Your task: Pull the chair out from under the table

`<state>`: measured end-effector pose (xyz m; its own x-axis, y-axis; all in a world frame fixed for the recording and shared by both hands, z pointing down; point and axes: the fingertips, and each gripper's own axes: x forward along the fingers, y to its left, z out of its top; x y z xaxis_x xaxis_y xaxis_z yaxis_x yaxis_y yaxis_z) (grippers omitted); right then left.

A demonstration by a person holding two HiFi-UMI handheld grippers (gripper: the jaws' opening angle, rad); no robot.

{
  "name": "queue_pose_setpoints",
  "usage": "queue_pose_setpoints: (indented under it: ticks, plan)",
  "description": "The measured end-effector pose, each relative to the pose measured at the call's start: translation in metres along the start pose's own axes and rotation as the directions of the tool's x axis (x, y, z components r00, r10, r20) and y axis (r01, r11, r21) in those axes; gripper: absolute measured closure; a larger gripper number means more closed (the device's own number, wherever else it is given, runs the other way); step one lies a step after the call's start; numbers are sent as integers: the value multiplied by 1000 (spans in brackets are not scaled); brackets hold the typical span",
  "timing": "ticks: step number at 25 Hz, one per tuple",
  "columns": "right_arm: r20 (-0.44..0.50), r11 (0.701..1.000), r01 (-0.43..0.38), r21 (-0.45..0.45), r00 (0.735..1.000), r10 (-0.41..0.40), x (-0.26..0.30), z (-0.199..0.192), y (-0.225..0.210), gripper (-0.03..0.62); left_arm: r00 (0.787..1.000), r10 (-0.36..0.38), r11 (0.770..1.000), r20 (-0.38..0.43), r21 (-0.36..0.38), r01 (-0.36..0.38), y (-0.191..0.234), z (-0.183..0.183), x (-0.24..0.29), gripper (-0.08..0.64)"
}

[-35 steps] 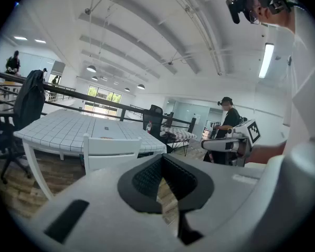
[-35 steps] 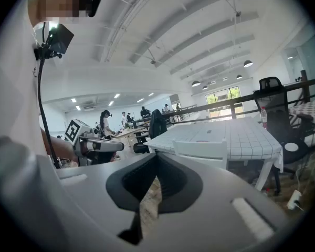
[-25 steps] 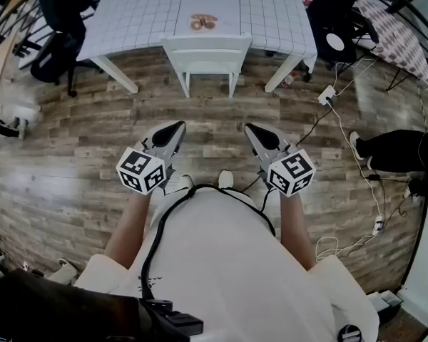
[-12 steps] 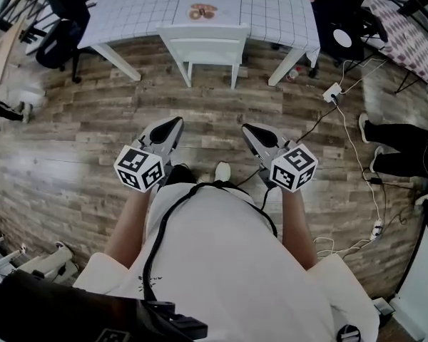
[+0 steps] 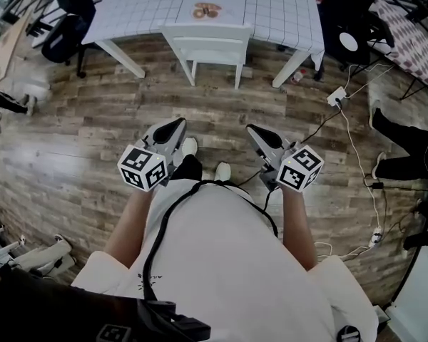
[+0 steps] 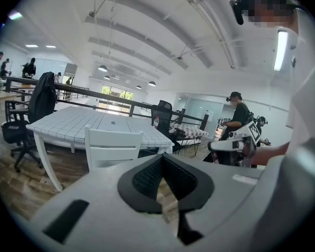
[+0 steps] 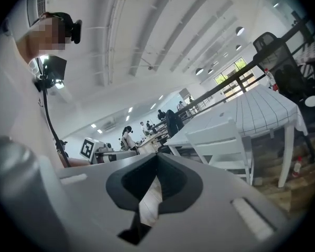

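A white chair (image 5: 208, 43) stands pushed under the white grid-patterned table (image 5: 135, 6) at the top of the head view. The same chair (image 6: 113, 147) shows ahead in the left gripper view, and the chair (image 7: 220, 143) shows at the right of the right gripper view. My left gripper (image 5: 177, 127) and right gripper (image 5: 254, 131) are held side by side over the wood floor, well short of the chair. Both are shut with nothing between the jaws. The person's shoes show between them.
A small plate of food (image 5: 207, 10) lies on the table. A black office chair (image 5: 64, 27) stands at the table's left corner. Cables and a power strip (image 5: 335, 97) trail over the floor at the right. Another person's legs (image 5: 406, 144) reach in from the right edge.
The table and chair have slid slightly in the head view as the person steps forward; a shoe now shows beside the left gripper. Both grippers stay shut and have shifted a little.
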<state>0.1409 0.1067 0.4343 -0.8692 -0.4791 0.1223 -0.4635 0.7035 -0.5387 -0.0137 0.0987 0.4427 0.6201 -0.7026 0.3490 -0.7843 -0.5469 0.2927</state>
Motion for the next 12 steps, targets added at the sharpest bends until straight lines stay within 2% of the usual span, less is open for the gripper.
queue_pose_setpoints:
  ticks: [4,12]
  plan:
    - [-13,998,9,-54,1000,-9,7,6,-4,586,1000,3,1000,-8,19,-2,10,6,9,552]
    - [-24,995,58,-82,998,-60,37,18,-29,588,999,-38,997,-5,61,39,47,29,40,552]
